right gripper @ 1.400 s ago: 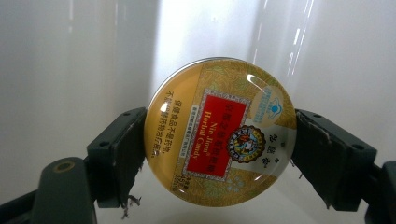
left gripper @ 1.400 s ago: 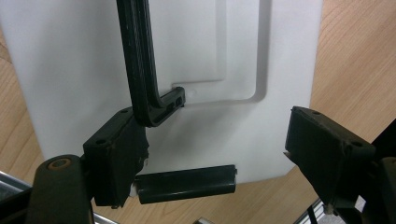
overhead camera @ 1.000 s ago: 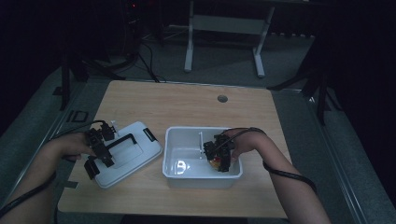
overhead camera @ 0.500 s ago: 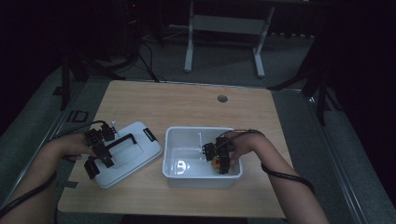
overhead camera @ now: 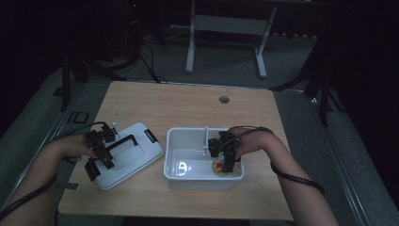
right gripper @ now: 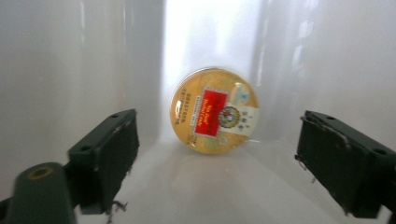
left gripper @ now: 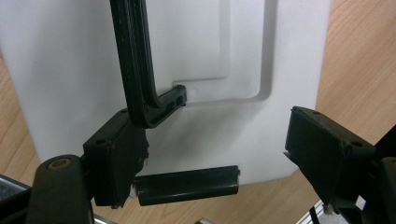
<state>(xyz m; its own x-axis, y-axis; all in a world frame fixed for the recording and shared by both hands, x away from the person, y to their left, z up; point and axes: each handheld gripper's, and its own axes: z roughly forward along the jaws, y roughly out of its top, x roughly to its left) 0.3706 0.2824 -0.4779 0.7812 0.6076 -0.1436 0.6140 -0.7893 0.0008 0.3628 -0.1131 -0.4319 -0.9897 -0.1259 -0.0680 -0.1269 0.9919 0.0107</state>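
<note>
Dark room all around, and a wood table [overhead camera: 188, 106] sits in the middle of it. A white bin [overhead camera: 175, 165] stands near the front edge of the table. A small round tin [right gripper: 214, 111] leans on its edge against the bin's wall, down in the bin's front right corner. The right gripper [overhead camera: 225, 157] is inside the bin, and its jaws are spread wide with nothing in them. The tin sits between the jaws but a bit farther back, not touching them.

The tin could go wrong in a few ways, I think. It stands on its edge, so a bump could make it fall flat or roll off. It is smooth and round, so it might pop out if the jaws pinch it off-centre. The bin's walls are close, so a jaw could hit a wall and push the bin.

The lid [overhead camera: 136, 155] lies flat near the table's front left corner, just beside the bin. It has a black handle [left gripper: 135, 65] and a black latch [left gripper: 187, 184]. The left gripper [overhead camera: 101, 155] hovers over the lid with jaws apart, holding nothing. One jaw is right by the handle.
</note>
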